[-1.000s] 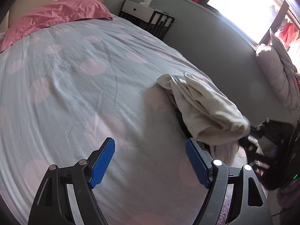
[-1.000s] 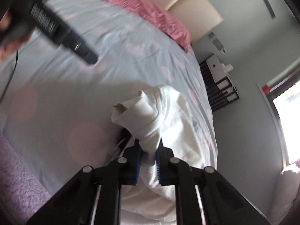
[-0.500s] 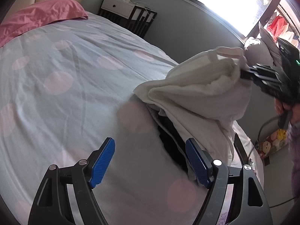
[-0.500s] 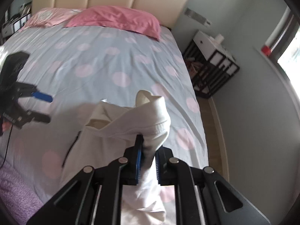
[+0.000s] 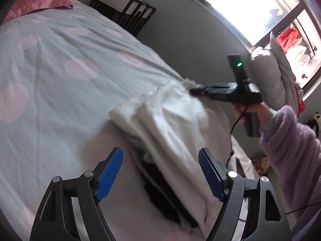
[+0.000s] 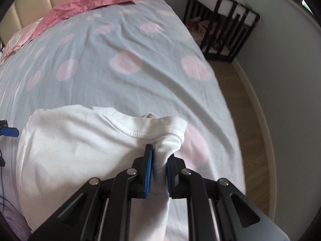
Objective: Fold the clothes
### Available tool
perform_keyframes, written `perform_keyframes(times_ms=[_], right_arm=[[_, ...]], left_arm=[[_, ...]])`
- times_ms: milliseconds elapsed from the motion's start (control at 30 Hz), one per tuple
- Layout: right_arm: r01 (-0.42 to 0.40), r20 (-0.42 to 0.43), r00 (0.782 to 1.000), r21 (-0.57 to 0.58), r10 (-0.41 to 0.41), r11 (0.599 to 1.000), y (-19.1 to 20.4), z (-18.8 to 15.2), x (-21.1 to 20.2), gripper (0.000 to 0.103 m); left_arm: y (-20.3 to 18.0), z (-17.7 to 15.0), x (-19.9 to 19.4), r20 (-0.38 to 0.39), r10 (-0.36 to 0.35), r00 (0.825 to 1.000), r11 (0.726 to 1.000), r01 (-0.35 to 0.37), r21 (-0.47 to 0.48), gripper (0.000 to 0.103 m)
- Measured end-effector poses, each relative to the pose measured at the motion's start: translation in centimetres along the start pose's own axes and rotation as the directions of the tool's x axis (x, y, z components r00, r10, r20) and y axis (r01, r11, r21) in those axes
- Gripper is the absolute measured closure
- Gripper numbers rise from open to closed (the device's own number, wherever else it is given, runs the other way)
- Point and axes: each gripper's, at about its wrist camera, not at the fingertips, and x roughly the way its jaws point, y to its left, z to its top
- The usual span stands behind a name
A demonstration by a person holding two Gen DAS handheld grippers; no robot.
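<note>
One white shirt (image 6: 76,150) lies on the bed (image 6: 120,46) near its foot edge, with its collar toward the pillow (image 6: 90,2). The right hand-held gripper (image 6: 158,166) pinches a bunch of cloth at the collar's right side, so this hand is the one on the shirt. The left hand-held gripper (image 5: 160,172) is spread wide and holds nothing; the shirt lies just ahead of it, slightly to its right. I judge the next grasp falls to the left hand.
</note>
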Motion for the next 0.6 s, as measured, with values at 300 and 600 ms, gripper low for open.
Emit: perform_keyframes(times_ms=[300, 600], right_arm=[[-0.012, 0.032, 0.999, 0.165, 0.007, 0.986, -1.7, -2.0, -2.8, 0.075], [-0.015, 0.057, 0.998, 0.220, 0.003, 0.975, -0.5, -11.6, -10.5, 0.076]], left_arm=[[-1.6, 4.0, 3.5, -0.020, 0.078, 0.997, 0.997, -0.077, 0.029, 0.025], [-0.7, 3.4, 4.9, -0.069, 0.204, 0.977, 0.979, -0.204, 0.005, 0.096]])
